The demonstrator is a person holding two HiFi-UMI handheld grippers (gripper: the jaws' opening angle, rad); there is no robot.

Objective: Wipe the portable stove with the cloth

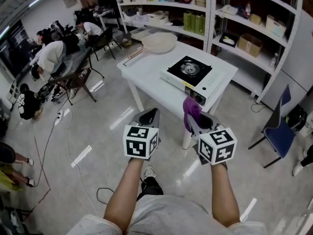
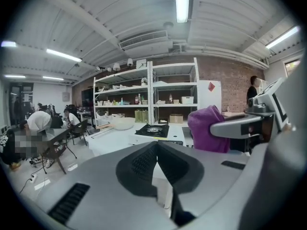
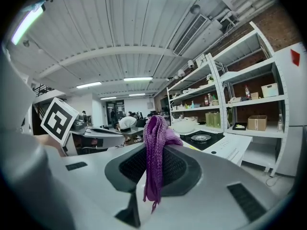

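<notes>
Along the far side of the room, white shelving [image 1: 210, 13] stands against the wall, loaded with boxes, bottles and trays. In front of it stands a white table [image 1: 146, 77] on a pale glossy floor. Far to the left, several people bend over dark desks and chairs. To the right of the table stands a blue chair [image 1: 279, 129].

On the right part of the table lies the portable stove [image 1: 188, 75], a white body with a black top and a round burner in the middle, one corner toward the person. In the right gripper view, the stove [image 3: 206, 140] shows beyond the jaws and slightly right. A pale round pan [image 1: 159, 42] rests at the table's far edge, well apart from the stove.

Nearest, two bare forearms reach forward, each holding a gripper with a marker cube on top. The left gripper [image 1: 149, 116] hangs over the floor, short of the table's near edge. In its own view, the left gripper [image 2: 156, 145] has its jaws pressed together at the tips with nothing between them. The right gripper [image 1: 194, 122] is just to its right, near the table's near right corner. The right gripper [image 3: 154, 150] is clenched on the purple cloth [image 3: 154, 138]. A bunched fold stands up above the jaws and a short end hangs below them. From the head view, the cloth [image 1: 191, 109] sits in the air just in front of the stove's near corner, not on its top.
</notes>
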